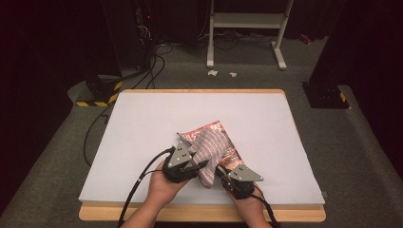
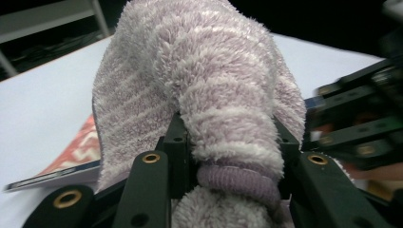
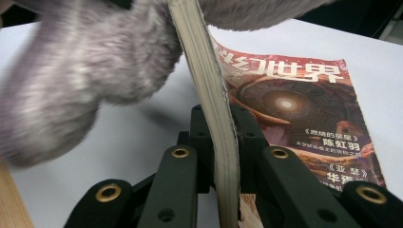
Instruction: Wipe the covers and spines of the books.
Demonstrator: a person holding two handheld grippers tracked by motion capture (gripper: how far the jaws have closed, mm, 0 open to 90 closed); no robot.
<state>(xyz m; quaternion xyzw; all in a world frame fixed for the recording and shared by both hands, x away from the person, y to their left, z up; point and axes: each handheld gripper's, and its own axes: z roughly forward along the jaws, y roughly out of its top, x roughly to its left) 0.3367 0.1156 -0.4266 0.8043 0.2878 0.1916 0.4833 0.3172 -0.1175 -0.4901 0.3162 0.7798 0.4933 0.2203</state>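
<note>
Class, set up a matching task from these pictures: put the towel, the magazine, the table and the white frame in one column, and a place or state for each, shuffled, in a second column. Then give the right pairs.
Column one:
1. towel
2. magazine
3. table
4. white frame

Column two:
A. stands on the floor beyond the table
B. clamped in the left gripper, draped over another thing
C. edge held in the right gripper
D. bears a white sheet

Pairs: 1-B, 2-C, 3-D, 4-A
</note>
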